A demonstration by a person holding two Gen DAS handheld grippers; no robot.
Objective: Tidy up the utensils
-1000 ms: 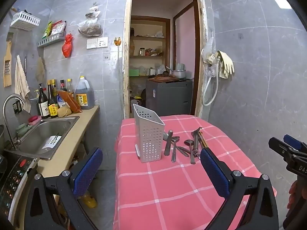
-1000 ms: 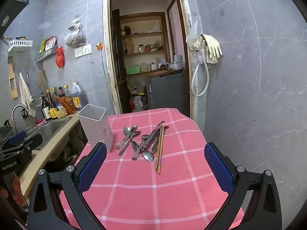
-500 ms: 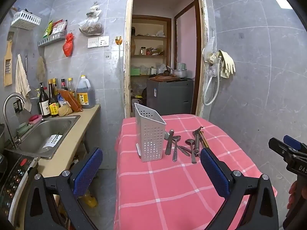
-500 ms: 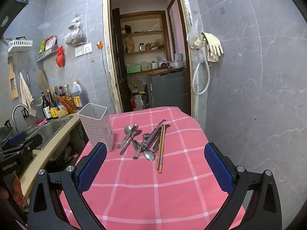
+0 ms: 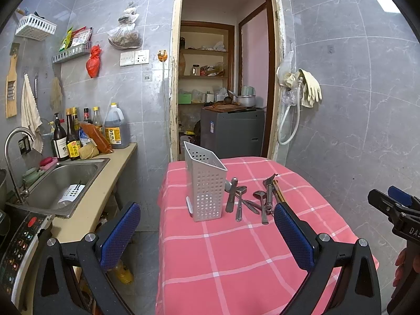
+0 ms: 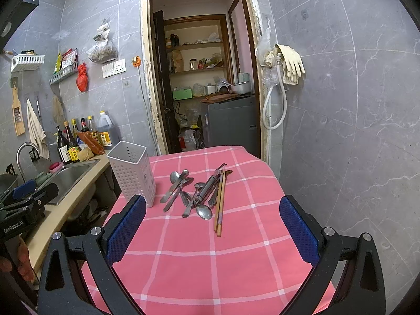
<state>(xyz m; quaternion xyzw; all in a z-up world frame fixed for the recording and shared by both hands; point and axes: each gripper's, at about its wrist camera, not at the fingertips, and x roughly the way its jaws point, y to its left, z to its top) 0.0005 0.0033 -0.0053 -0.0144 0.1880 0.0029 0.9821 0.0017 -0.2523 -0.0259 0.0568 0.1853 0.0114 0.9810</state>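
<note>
A white perforated utensil holder (image 5: 206, 187) (image 6: 132, 173) stands upright and empty on a table with a pink checked cloth (image 5: 236, 257) (image 6: 199, 257). Right of it lies a pile of metal spoons (image 5: 237, 199) (image 6: 202, 211), a metal peeler (image 5: 269, 193) (image 6: 208, 186) and wooden chopsticks (image 6: 220, 204). My left gripper (image 5: 207, 231) is open and empty, back from the holder. My right gripper (image 6: 212, 225) is open and empty, short of the pile. Each gripper shows at the edge of the other's view.
A steel sink (image 5: 60, 181) with a tap and a counter (image 5: 105, 189) with sauce bottles (image 5: 71, 136) lie left of the table. A floor gap separates counter and table. An open doorway (image 5: 223, 92) is behind. A tiled wall (image 6: 354, 131) stands close on the right.
Both grippers have drifted slightly nearer the table; the holder and utensils sit a little larger in view. Nothing on the table has moved.
</note>
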